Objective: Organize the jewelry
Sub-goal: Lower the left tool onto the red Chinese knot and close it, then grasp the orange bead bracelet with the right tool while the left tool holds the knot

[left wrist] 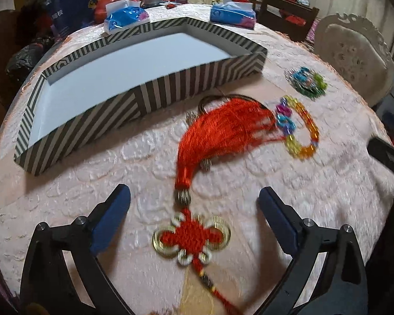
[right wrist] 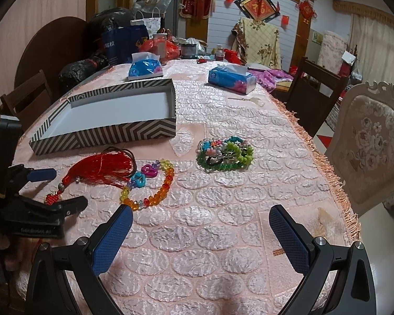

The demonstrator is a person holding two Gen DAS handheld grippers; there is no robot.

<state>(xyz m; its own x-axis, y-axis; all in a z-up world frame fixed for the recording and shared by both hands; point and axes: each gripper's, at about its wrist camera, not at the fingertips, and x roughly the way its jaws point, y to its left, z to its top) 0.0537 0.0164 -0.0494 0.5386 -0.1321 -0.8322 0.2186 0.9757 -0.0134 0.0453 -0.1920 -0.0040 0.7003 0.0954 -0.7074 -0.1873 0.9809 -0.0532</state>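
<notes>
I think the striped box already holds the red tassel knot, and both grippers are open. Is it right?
Not quite. The striped box is empty; the red tassel knot lies on the tablecloth beside it, as the left wrist view shows. The left gripper and right gripper are open.

Red tassel knot (left wrist: 197,233), colourful bead bracelet (left wrist: 299,128), bead pile (left wrist: 306,80), empty striped box (left wrist: 134,97)

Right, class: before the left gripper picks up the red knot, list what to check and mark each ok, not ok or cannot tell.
1. Left gripper open: ok.
2. Red knot between its fingers: ok, untouched.
3. Tassel free of bead bracelet: not ok, strands overlap it.
4. Box empty: ok.
5. Right gripper open, clear of jewelry: ok.
6. Hair ties clear of tassel: cannot tell.
</notes>
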